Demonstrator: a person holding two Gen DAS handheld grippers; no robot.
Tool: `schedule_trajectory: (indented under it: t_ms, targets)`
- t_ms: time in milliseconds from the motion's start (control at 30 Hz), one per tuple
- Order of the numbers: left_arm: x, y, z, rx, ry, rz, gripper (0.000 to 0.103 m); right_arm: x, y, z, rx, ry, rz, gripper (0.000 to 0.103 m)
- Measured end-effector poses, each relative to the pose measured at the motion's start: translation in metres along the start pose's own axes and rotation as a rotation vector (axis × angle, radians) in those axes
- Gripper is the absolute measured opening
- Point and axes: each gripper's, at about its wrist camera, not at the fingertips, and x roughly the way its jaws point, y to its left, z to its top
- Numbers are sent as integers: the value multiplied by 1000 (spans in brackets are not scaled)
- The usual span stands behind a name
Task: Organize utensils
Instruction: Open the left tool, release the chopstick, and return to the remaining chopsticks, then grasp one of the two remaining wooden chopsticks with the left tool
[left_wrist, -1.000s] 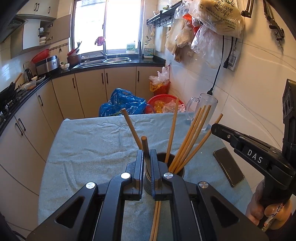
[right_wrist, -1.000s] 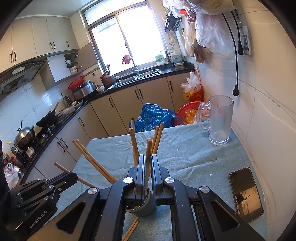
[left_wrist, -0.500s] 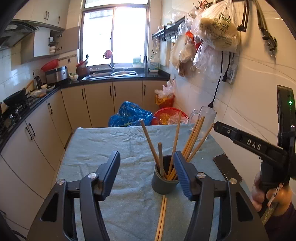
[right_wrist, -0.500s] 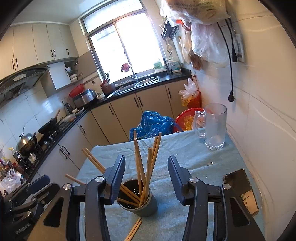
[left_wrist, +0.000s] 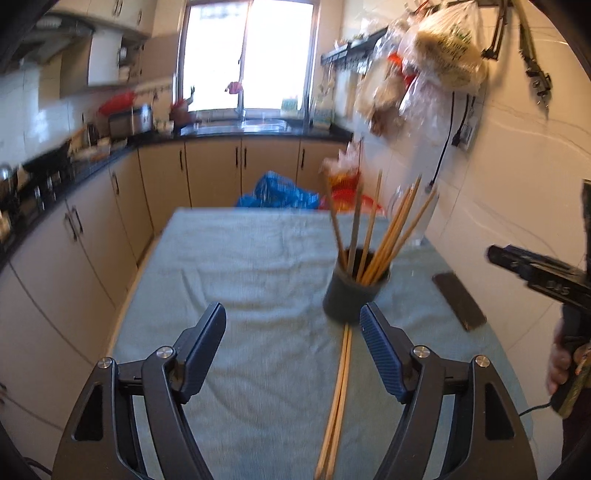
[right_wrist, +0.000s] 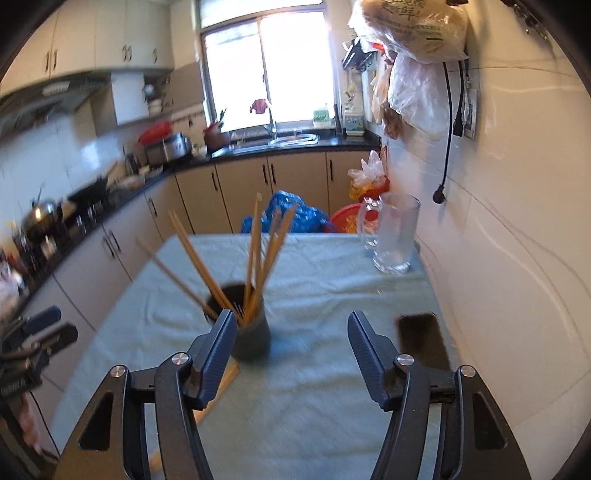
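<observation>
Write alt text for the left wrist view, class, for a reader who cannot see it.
An open, empty left claw hovers over a cloth-covered table, facing a dark holder of upright chopsticks. Two loose chopsticks lie before it; a phone lies right.

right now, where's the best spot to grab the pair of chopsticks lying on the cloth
Grip the loose chopsticks mid-length, from straight above, fingers either side. They lie flat, side by side on the cloth, far ends at the holder, so the middle is likely clearest.

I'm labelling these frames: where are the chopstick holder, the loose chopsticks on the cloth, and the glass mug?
chopstick holder (left_wrist: 349, 297), left wrist view, on its dark outer wall.
loose chopsticks (left_wrist: 338, 397), left wrist view, midway along the pair.
glass mug (right_wrist: 395, 236), right wrist view, on its clear body.
</observation>
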Motion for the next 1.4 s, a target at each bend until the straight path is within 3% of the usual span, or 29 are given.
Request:
schedule_trajectory:
  t_ms: [133, 267, 400, 500, 900, 967, 1033, 1233, 1400]
  targets:
    - [26, -1, -35, 35, 107, -19, 74, -7, -7, -32, -48, 63, -31, 72]
    - [56, -6, -72, 73, 214, -56, 73, 0, -6, -73, -69, 161, -7, 72]
    - [81, -11, -95, 55, 313, -113, 56, 16, 4, -114, -63, 251, 62, 72]
    - [86, -15, -106, 80, 334, -112, 42, 28, 12, -133, -39, 296, 109, 72]
    - [103, -29, -119, 149, 358, -91, 19, 43, 30, -142, -14, 323, 151, 72]
    - [104, -27, -118, 139, 356, -86, 17, 43, 32, -143, -8, 325, 152, 72]
    - [104, -24, -117, 108, 357, -61, 9, 46, 33, -145, 4, 332, 158, 72]
    - [91, 8, -124, -127, 387, -69, 7, 62, 53, -156, 41, 389, 225, 72]
    - [74, 20, -135, -200, 418, -78, 7, 88, 91, -147, -32, 453, 236, 72]
